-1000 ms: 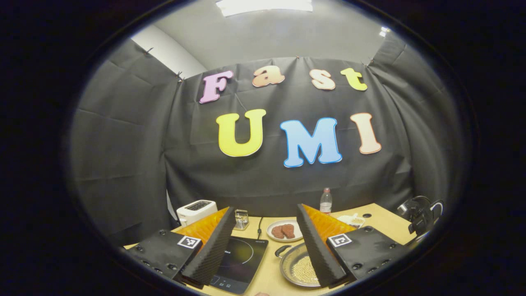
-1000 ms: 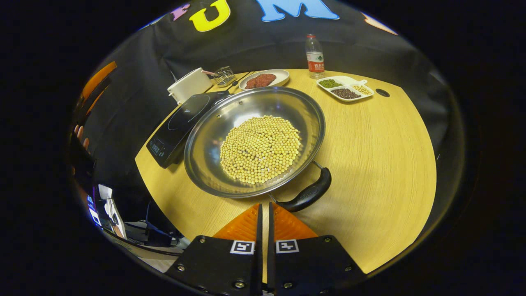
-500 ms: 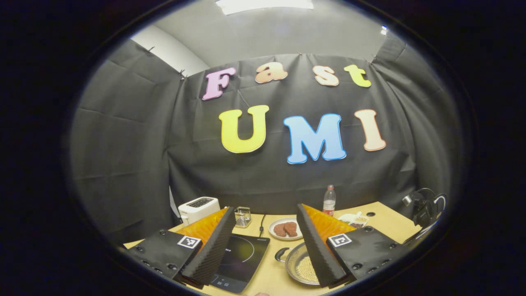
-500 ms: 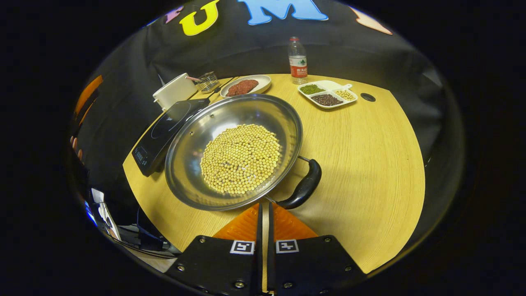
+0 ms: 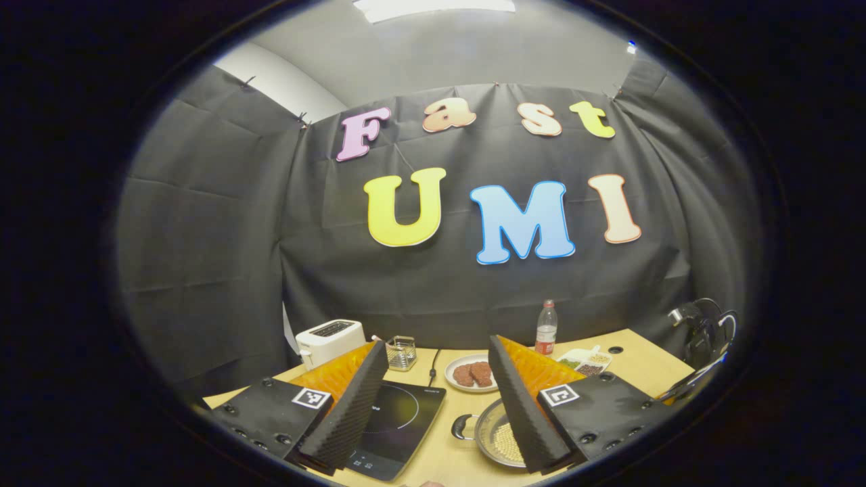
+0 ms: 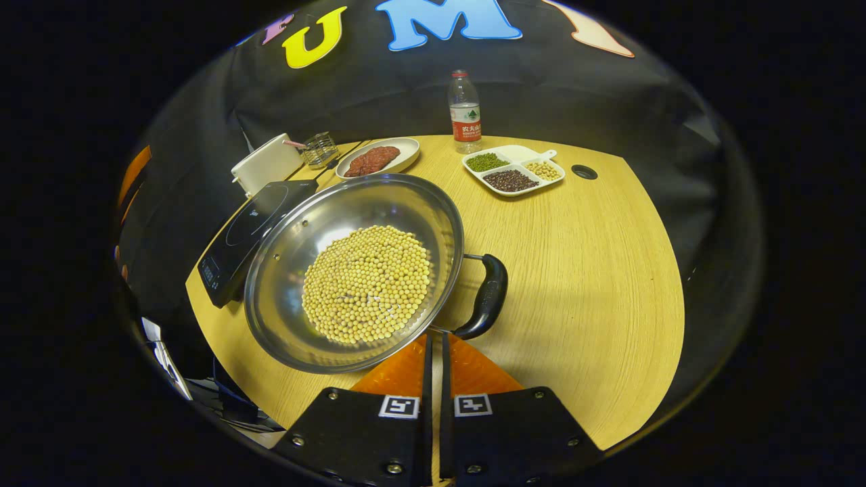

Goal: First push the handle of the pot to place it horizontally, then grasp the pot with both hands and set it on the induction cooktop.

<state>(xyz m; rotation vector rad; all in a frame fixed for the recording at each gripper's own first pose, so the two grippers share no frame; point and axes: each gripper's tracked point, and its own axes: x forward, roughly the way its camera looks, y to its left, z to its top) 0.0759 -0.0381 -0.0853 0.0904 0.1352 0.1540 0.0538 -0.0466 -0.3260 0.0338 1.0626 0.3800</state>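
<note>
A steel pot (image 6: 284,318) holding yellow beans sits on the wooden table (image 6: 595,284). Its black loop handle (image 6: 488,297) points right in the right gripper view. My right gripper (image 6: 436,336) is shut with nothing between its fingers. Its tips sit at the pot's near rim, beside the handle's lower end. The black induction cooktop (image 6: 250,226) lies just left of the pot. In the left gripper view my left gripper (image 5: 438,345) is open and held high above the cooktop (image 5: 399,419). The pot (image 5: 497,439) and its other handle (image 5: 463,427) show between the fingers.
Along the back of the table stand a white toaster (image 6: 264,172), a small wire rack (image 6: 319,149), a plate of meat (image 6: 375,159), a water bottle (image 6: 465,111) and a divided dish of beans (image 6: 512,170). Bare wood stretches right of the pot.
The pot has turned, and its handle has swung from the lower right round to the right side. The shut right gripper stayed at the rim. The left gripper view shifted slightly.
</note>
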